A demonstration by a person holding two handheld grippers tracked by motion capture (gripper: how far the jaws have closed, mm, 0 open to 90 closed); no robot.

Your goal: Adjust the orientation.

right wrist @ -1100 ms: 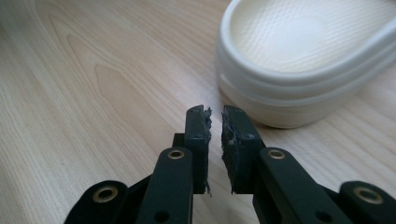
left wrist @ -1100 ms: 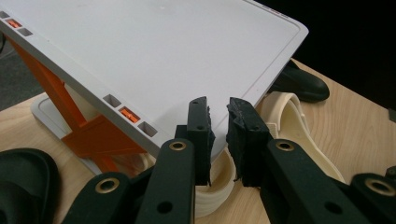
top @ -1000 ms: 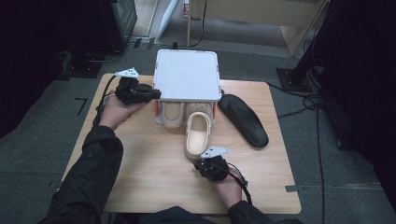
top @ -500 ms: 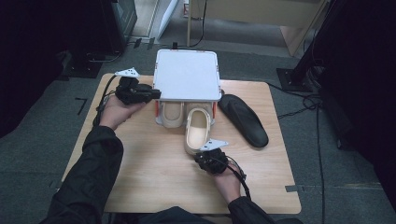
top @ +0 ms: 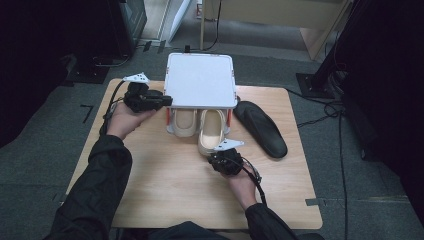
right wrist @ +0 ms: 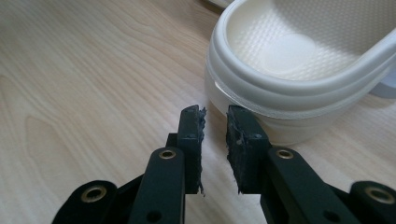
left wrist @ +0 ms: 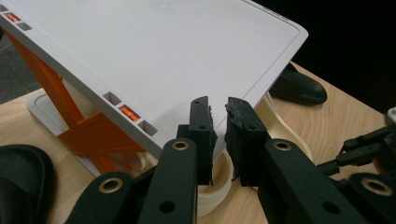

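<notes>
A white rack (top: 200,80) with orange struts (left wrist: 88,135) stands at the table's back. Two cream slippers lie under its top: the left one (top: 184,120) is tucked in, and the heel of the right one (top: 212,135) sticks out. My left gripper (top: 167,102) is shut on the front left corner of the rack's top (left wrist: 163,56). The tips of this left gripper (left wrist: 217,109) cover that corner. My right gripper (top: 216,154) sits just behind the right slipper's heel (right wrist: 299,56). This right gripper (right wrist: 215,123) has just been opening; a narrow gap shows, with nothing between the pads.
A black slipper (top: 262,127) lies on the table to the right of the rack, also seen past the rack's top (left wrist: 299,86). Another black rounded thing (left wrist: 18,177) lies by the rack's left side. Bare wooden tabletop (top: 165,185) stretches toward the person.
My right gripper has moved forward toward the rack, and the right cream slipper has slid further under the top. The left gripper has stayed where it was.
</notes>
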